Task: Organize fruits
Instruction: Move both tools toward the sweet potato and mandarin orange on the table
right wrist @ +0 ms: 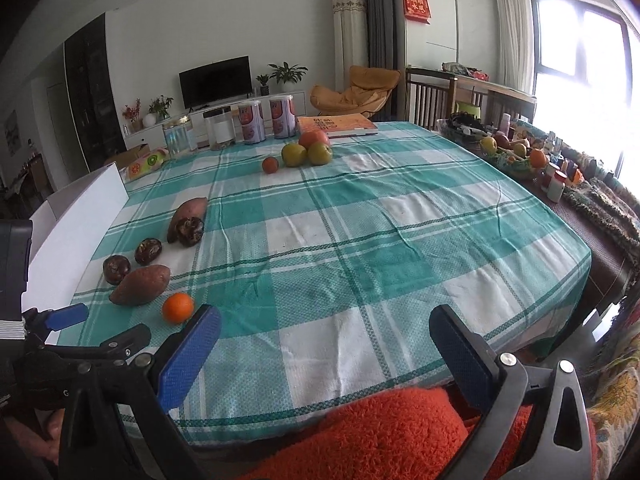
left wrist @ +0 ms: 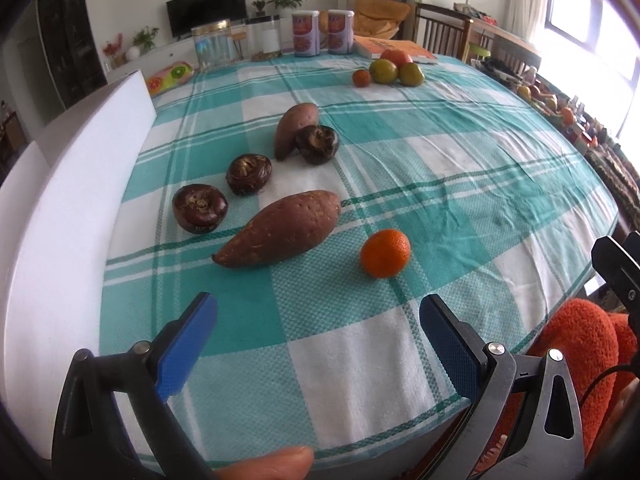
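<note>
A small orange lies on the checked tablecloth just ahead of my open, empty left gripper; it also shows in the right wrist view. A large sweet potato lies left of it, with three dark water chestnuts and a second sweet potato behind. A far group holds two green fruits, a red-orange fruit and a small orange-red fruit. My right gripper is open and empty over the table's near edge.
A white foam block stands along the left side. Jars and cans and an orange book stand at the far edge. A side shelf with fruit and bottles runs along the right. An orange fuzzy sleeve is at the near edge.
</note>
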Action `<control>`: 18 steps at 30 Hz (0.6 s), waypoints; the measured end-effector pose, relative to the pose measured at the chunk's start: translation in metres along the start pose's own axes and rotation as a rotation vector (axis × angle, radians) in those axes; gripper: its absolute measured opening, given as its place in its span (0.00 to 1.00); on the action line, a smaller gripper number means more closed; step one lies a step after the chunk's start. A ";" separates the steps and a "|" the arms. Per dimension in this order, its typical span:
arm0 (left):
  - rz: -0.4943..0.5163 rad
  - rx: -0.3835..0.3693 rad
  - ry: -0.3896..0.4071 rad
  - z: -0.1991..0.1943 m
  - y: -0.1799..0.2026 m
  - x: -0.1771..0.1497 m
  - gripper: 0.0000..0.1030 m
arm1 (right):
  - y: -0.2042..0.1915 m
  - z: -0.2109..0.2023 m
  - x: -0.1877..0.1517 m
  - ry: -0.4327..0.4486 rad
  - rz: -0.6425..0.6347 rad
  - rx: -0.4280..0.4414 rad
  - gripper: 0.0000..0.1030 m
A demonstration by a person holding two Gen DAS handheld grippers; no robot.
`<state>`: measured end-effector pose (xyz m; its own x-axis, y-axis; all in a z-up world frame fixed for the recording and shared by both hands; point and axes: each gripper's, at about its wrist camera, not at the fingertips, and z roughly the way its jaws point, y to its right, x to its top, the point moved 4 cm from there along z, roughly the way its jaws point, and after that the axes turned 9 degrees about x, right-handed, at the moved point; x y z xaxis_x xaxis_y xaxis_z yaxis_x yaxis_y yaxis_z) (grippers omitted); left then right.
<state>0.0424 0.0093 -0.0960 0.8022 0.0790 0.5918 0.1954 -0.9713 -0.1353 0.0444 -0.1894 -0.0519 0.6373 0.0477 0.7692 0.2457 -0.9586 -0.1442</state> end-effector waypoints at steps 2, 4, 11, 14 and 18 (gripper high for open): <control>0.002 0.007 -0.011 0.005 0.000 -0.003 0.99 | -0.002 0.000 -0.001 0.007 0.002 0.018 1.00; 0.001 0.012 -0.019 0.008 0.000 -0.004 0.99 | -0.005 0.003 -0.003 0.004 -0.003 0.014 1.00; -0.014 0.016 -0.061 0.022 -0.005 -0.010 0.99 | -0.011 0.003 -0.009 0.011 -0.033 0.005 1.00; -0.022 0.014 -0.080 0.027 -0.006 -0.012 0.99 | -0.011 0.004 -0.009 0.011 -0.036 -0.003 1.00; -0.021 0.015 -0.096 0.030 -0.006 -0.014 0.99 | -0.012 0.006 -0.011 0.004 -0.039 -0.005 1.00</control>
<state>0.0471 0.0208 -0.1278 0.8482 0.1208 0.5157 0.2202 -0.9659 -0.1359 0.0394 -0.1771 -0.0623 0.6246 0.0840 0.7764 0.2668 -0.9573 -0.1111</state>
